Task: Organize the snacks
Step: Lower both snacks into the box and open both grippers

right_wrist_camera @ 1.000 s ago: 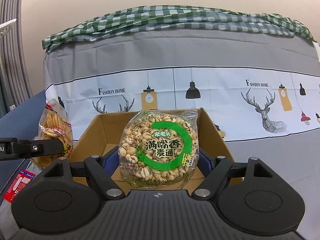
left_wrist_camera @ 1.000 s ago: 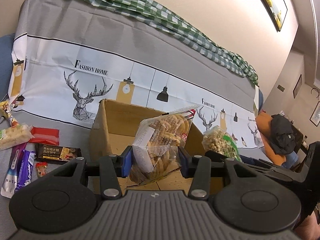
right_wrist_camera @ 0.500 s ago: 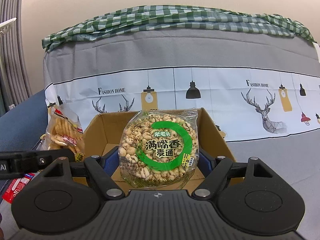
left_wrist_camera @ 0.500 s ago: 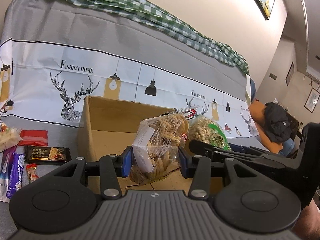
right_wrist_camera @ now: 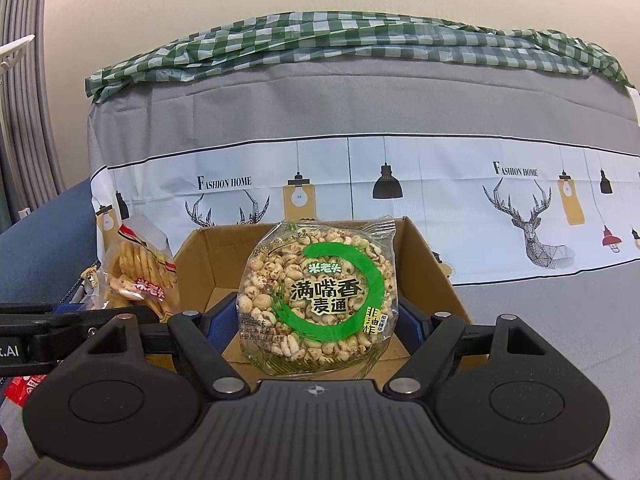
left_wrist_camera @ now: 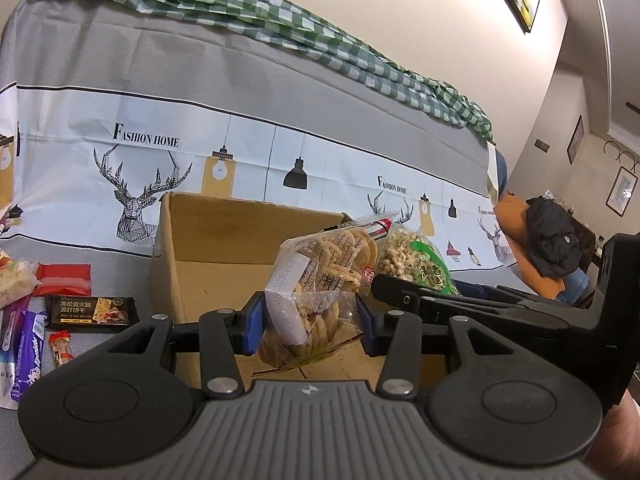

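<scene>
- Snacks sit in both claws: the left gripper [left_wrist_camera: 310,322] is clamped on a clear cracker bag [left_wrist_camera: 320,276], its blue pads pressing the bag's lower half, and the right gripper [right_wrist_camera: 318,318] is clamped on a round puffed-grain pack [right_wrist_camera: 318,296] with a green ring on its label.
- Both packets hang above the open cardboard box [left_wrist_camera: 208,240], the cracker bag over the box's near-left part and the grain pack just to its right, the two almost touching.
- Outward, left of the box, loose items lie on the grey cloth: a black biscuit bar [left_wrist_camera: 92,309], a red packet [left_wrist_camera: 64,279] and a purple wrapper [left_wrist_camera: 28,354]; a deer-print cover [left_wrist_camera: 140,176] rises behind the box.
- Step in hand, as judged: setting both packets into the box. It goes well if each claw lowers until the packet rests on the box floor, one at a time so they do not snag, then lets go; the thin bags crumple, so a gentle release beside a wall keeps them upright.
- Against the earlier frames: the left claw has swung closer to the right one, the grain pack now sits hard beside the cracker bag, and the box fills more of the left view; the right claw holds nearly the same pose.
</scene>
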`<state>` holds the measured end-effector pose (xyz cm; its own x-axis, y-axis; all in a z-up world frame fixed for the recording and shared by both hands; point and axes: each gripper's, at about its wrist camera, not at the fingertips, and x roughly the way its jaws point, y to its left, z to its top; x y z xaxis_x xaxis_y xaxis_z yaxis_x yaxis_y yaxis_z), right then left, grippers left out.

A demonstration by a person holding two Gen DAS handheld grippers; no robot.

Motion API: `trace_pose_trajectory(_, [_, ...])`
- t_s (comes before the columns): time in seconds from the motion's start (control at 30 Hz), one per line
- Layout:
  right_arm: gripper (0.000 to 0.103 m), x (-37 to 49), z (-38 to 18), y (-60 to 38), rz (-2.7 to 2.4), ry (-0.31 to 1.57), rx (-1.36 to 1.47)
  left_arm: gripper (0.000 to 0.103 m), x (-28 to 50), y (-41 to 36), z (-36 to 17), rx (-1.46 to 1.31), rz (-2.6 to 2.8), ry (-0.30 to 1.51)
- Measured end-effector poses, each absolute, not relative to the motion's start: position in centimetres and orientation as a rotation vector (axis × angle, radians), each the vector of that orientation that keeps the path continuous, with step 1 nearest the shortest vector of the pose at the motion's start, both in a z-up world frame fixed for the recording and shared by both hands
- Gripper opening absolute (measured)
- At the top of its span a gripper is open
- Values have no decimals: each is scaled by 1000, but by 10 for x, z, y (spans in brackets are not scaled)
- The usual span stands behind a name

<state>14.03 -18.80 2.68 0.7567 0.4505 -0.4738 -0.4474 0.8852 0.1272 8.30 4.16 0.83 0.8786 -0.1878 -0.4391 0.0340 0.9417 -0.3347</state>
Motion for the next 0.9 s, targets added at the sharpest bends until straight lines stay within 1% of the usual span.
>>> trace_pose_trajectory(0.9, [80, 141, 27, -187, 495, 525, 4, 51, 84, 38, 7, -319, -124, 486])
